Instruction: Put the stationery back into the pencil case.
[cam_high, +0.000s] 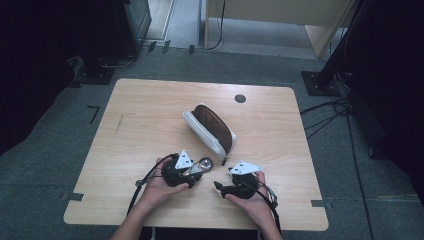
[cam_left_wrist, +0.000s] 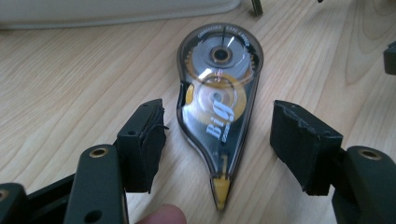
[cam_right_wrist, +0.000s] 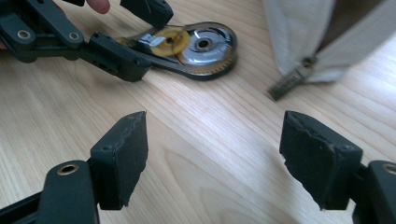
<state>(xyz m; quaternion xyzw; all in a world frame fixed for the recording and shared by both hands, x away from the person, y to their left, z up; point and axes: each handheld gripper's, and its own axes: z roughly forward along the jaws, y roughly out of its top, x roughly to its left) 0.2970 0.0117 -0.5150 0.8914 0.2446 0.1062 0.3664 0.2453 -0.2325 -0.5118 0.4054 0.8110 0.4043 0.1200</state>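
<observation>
My left gripper (cam_left_wrist: 217, 140) stands open astride the correction tape dispenser (cam_left_wrist: 218, 100) lying flat at frame centre, right gripper (cam_right_wrist: 215, 158) open and empty, so packing it into the open pencil case (cam_high: 210, 127) remains.

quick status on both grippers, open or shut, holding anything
left gripper: open, the correction tape roller lies flat on the table between its jaws, pads clear of it
right gripper: open, nothing between its jaws
</observation>
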